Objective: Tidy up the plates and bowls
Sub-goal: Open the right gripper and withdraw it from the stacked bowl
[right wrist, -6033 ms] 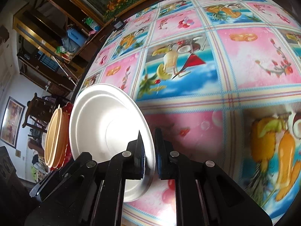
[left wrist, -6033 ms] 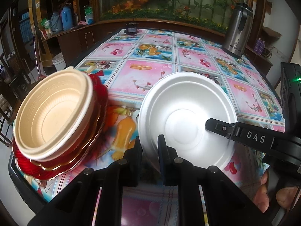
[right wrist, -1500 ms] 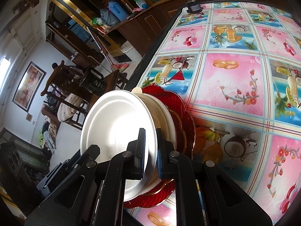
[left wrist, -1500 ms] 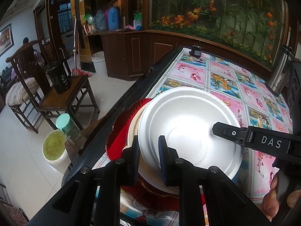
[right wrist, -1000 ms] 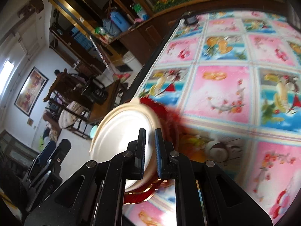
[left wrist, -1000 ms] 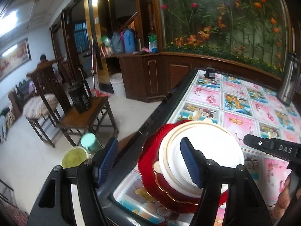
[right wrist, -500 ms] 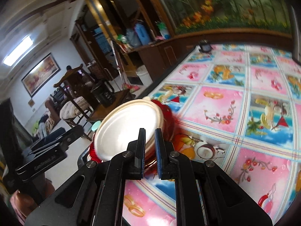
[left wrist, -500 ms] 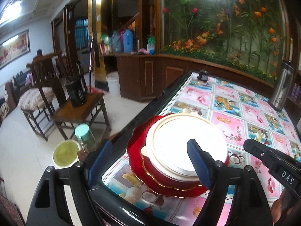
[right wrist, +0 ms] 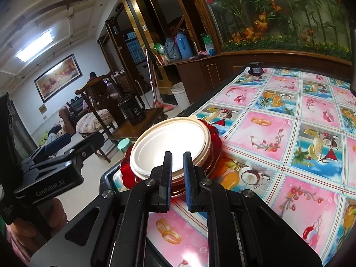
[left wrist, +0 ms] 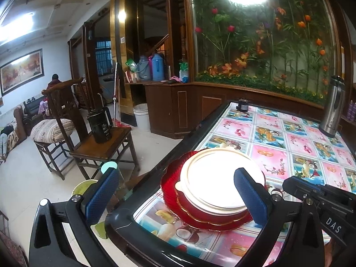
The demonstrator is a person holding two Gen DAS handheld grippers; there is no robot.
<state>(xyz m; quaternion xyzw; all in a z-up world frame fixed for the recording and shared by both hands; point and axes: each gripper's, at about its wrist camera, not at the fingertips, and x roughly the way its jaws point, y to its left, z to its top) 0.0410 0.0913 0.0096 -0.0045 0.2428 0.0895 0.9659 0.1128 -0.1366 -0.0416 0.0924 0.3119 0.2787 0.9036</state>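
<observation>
Left wrist view: we are taking the stack of dishes as our landmark. To its left, off the table [left wrist: 207, 120], a wooden chair [left wrist: 100, 146] is carrying a black pitcher [left wrist: 100, 125]. Our left gripper [left wrist: 175, 194] is standing released — its jaws have just been opening wide, one blue pad off the table's corner and the other over the stack's near right side, and nothing is being pressed between them. The stack itself is sitting by the table's near left corner: a white plate [left wrist: 213, 184] is lying on top, nested in a cream bowl [left wrist: 181, 185], over a red bowl [left wrist: 189, 209] and a red scalloped plate [left wrist: 171, 182]. Just right of the stack, the right gripper's [left wrist: 296, 185] black body is reaching in. Well beyond the stack to the right, a steel flask [left wrist: 332, 109] is standing at the table's far edge.

In the right wrist view, the right gripper is staying clenched and empty in front of the stack's near rim — apart from it, as far as we are seeing.
</observation>
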